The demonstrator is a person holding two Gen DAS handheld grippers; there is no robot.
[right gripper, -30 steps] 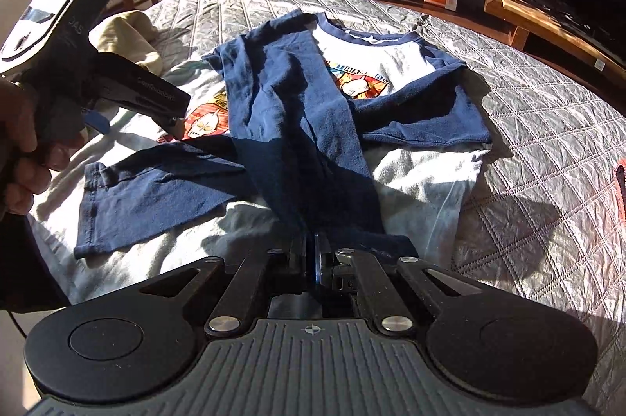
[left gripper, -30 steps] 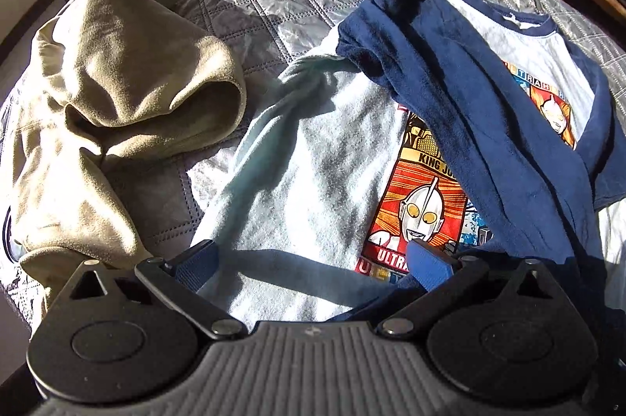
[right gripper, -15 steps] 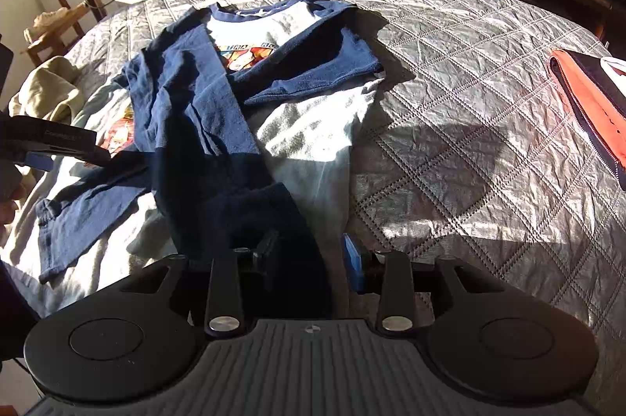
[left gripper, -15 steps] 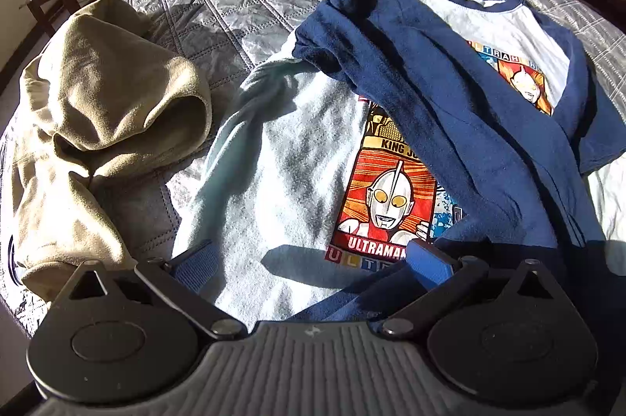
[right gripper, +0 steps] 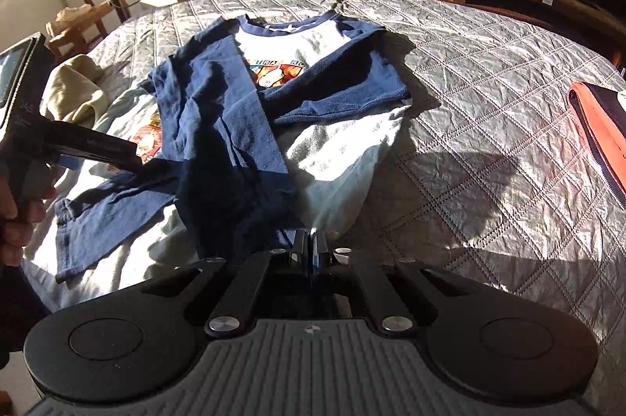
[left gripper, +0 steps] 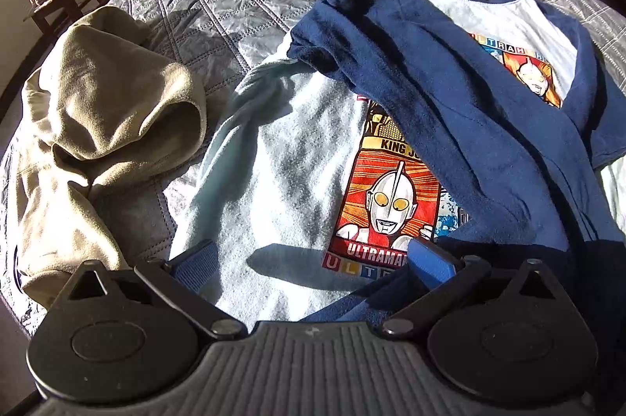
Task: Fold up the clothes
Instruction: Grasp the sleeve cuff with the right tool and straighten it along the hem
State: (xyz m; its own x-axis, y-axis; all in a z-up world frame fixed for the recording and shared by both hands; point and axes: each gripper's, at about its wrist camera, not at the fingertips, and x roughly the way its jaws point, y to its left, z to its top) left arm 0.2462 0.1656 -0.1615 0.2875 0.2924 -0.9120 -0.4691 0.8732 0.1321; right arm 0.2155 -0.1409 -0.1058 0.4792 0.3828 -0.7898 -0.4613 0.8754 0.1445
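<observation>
Right tongs (right gripper: 313, 251) shut again over sunlit quilted bedspread (right gripper: 469, 72).

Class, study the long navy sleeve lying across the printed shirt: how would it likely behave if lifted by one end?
The navy sleeve would probably flop and drape, since it already lies wrinkled over the shirt. It looks thin, so likely light. It may drag the shirt beneath, as the two seem joined at the shoulder.

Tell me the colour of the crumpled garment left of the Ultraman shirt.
Olive-tan garment; clearest in the left wrist view.
</observation>
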